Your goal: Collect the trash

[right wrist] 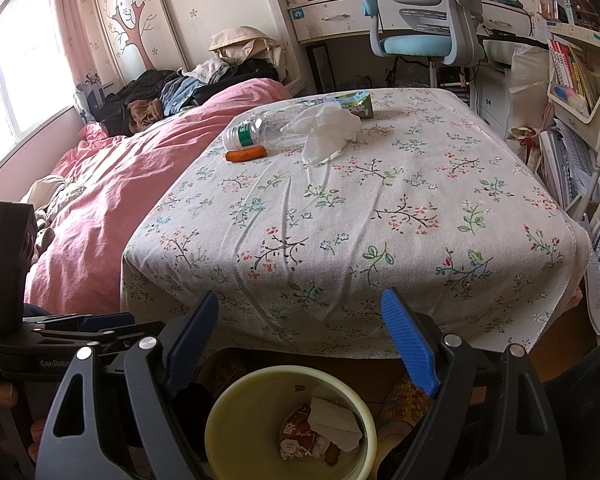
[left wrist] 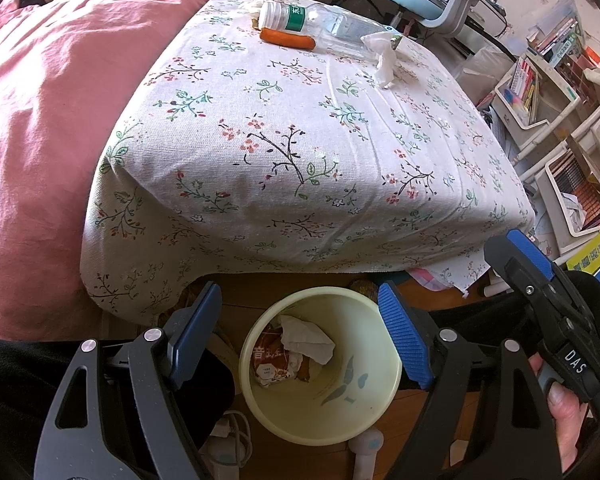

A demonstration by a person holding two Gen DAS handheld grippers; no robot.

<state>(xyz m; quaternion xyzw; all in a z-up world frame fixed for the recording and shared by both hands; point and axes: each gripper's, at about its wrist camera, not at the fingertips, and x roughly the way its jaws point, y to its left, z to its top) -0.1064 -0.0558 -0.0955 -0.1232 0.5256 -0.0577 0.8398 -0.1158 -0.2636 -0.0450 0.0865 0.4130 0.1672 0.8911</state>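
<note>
A bedroom fills both views. A bed under a pink duvet (right wrist: 140, 168) runs along the window wall, with a heap of clothes (right wrist: 172, 88) at its far end. Just beside the bed stands a low desk draped in a floral cloth (right wrist: 360, 240) whose near edge hangs down towards the wooden floor (left wrist: 328, 292). Behind it are a blue-seated office chair (right wrist: 416, 44) and a white work desk; crowded bookshelves (right wrist: 572, 76) close in the right side, leaving only a narrow strip of floor there.

Most of the cloth is bare. The trash lies at its far end, well apart from the near edge: a clear plastic bottle (right wrist: 260, 128) on its side, an orange carrot (right wrist: 246, 155) touching it, a crumpled tissue (right wrist: 324, 128) and a green carton (right wrist: 358, 104).

On the floor below the near edge sits a pale yellow bin (left wrist: 320, 412) holding tissue and a wrapper. The left hand-held gripper (left wrist: 300, 336) and right hand-held gripper (right wrist: 304, 344) hang over it, both wide and empty.
</note>
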